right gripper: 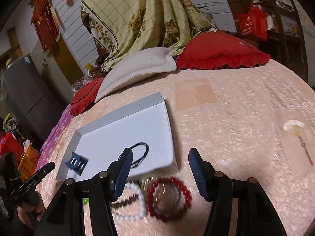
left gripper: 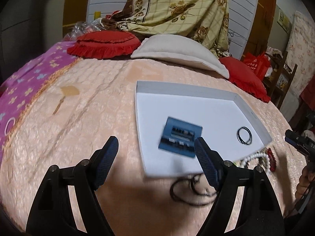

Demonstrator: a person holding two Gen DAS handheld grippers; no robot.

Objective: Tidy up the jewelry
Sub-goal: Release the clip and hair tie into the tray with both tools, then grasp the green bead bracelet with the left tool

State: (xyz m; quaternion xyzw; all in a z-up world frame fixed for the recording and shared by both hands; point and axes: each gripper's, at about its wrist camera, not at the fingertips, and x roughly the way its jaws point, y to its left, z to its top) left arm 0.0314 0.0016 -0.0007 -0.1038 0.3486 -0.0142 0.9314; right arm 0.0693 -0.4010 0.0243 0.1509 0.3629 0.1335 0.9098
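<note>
Jewelry collects in the white tray [right gripper: 118,112], so the right gripper [right gripper: 159,169], jaws apart, hovers over the red bracelet [right gripper: 185,194] at the tray's 5 o'clock, left gripper [left gripper: 155,157] likewise apart.

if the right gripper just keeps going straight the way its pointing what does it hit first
Probably the red bead bracelet, which lies on the pink bedspread right between the fingers of the open right gripper. The white tray sits further ahead and to the left. Depth is hard to judge through the fisheye.
</note>
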